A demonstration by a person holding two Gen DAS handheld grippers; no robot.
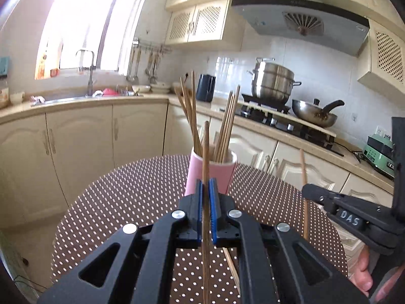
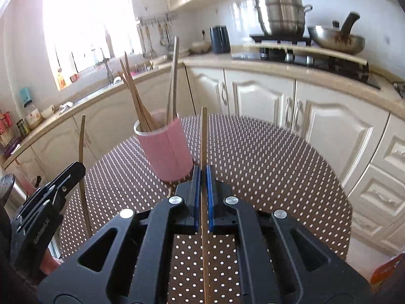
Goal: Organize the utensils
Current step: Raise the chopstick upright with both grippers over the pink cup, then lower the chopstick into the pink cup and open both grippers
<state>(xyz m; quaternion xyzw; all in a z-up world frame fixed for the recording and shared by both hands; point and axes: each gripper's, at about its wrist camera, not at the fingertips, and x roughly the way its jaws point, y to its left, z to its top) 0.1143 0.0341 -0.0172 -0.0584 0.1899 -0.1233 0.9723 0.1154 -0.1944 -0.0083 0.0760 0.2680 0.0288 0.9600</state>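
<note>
A pink cup [image 1: 200, 174] stands on the brown dotted table [image 1: 126, 202] and holds several wooden chopsticks [image 1: 192, 111]. My left gripper [image 1: 207, 187] is just in front of the cup, above the table, shut on one chopstick [image 1: 206, 147] that points up between its blue pads. In the right wrist view my right gripper [image 2: 203, 174] is likewise shut on a single upright chopstick [image 2: 203, 136], to the right of the pink cup [image 2: 167, 152]. Each gripper shows in the other's view: the right gripper [image 1: 308, 190] and the left gripper [image 2: 76, 169]. One loose chopstick [image 1: 231, 263] lies on the table.
Cream cabinets and a counter curve round behind the table. On the counter are a sink [image 1: 83, 97], a dark kettle [image 1: 205, 87], a steel pot [image 1: 273, 83] and a wok [image 1: 314, 116] on the stove. A person's hand [image 1: 362, 273] holds the right gripper.
</note>
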